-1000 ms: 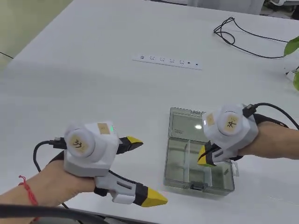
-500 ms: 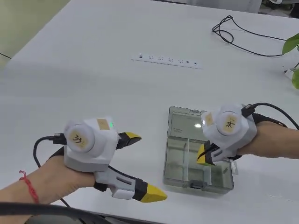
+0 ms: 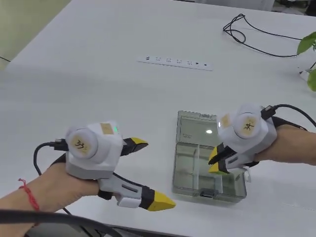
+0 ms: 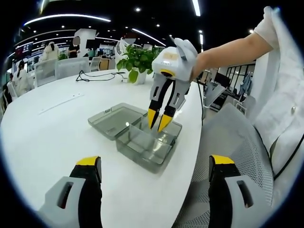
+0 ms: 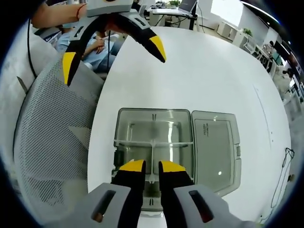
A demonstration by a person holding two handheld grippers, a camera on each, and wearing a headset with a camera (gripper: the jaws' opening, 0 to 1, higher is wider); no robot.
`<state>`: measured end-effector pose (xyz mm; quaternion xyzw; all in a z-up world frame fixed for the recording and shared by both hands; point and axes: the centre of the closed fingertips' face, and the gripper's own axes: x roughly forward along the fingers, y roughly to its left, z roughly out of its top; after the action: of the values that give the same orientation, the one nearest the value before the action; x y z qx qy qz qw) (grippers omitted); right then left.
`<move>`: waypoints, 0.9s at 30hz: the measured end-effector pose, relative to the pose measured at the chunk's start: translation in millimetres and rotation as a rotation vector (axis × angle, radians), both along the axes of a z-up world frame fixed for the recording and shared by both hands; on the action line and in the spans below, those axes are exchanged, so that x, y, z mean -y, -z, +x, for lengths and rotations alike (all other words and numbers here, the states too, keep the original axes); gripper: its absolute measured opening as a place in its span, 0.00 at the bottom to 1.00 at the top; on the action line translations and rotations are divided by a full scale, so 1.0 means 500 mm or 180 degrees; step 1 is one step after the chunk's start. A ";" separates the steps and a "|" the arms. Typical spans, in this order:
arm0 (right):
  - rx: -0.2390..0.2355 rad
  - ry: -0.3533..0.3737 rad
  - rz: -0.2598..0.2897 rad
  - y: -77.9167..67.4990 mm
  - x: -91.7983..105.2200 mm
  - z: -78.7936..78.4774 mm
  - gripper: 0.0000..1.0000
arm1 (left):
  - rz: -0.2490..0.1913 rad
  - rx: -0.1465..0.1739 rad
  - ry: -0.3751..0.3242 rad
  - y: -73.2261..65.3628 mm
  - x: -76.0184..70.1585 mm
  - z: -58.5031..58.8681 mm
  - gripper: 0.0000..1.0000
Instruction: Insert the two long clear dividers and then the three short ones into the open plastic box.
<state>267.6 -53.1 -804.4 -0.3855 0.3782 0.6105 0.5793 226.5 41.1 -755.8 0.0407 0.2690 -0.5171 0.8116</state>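
Right claw [image 3: 215, 163] hangs over the box [image 3: 207, 190], its jaws drawn narrow with a slim gap. Whether a clear piece is pinched there cannot be made out. Directly under its tips the box stands open, and the lid [image 3: 195, 128] lies flat on the far side. In the right gripper view the tips [image 5: 152, 166] sit above the box's [image 5: 124, 124] latch wall, with the lid [image 5: 213, 147] off to one side. Clear dividers [image 5: 153, 141] already form a cross inside; their count is hard to read through the plastic.

Left claw [image 3: 153, 173] is spread wide and holds nothing, well apart from the right claw, by the table's [image 3: 98, 74] near edge. That edge runs close behind the box, and a mesh chair [image 5: 52, 137] stands just past it. Beyond the lid the table lies bare up to a power strip [image 3: 175, 63]. A cable [image 3: 252, 37] and a plant [image 3: 308, 44], cut off by the frame, lie farther off.
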 end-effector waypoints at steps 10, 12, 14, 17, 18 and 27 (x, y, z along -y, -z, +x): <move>-0.0040 0.0128 0.0189 -0.037 0.026 -0.003 0.25 | -0.0020 0.0001 0.0006 -0.003 0.004 0.001 0.99; -0.0053 0.0168 0.0227 -0.046 0.033 -0.006 0.30 | -0.0020 0.0002 0.0001 -0.004 0.003 0.002 0.99; -0.0047 0.0202 0.0260 -0.056 0.041 -0.010 0.32 | -0.0032 0.0005 -0.0006 -0.006 0.003 0.003 1.00; -0.0035 0.0249 0.0289 -0.068 0.057 -0.013 0.35 | -0.0027 0.0003 0.0010 -0.006 0.002 0.002 1.00; -0.0045 0.0266 0.0301 -0.070 0.062 -0.013 0.37 | -0.0017 0.0001 0.0030 -0.005 0.002 0.000 1.00; -0.0049 0.0368 0.0234 -0.071 0.142 -0.020 0.49 | -0.0021 0.0011 0.0036 -0.013 -0.002 0.008 1.00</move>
<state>257.8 -124.2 -768.7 -0.3368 0.3816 0.5924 0.6245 230.4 42.2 -749.3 0.0404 0.2656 -0.5225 0.8092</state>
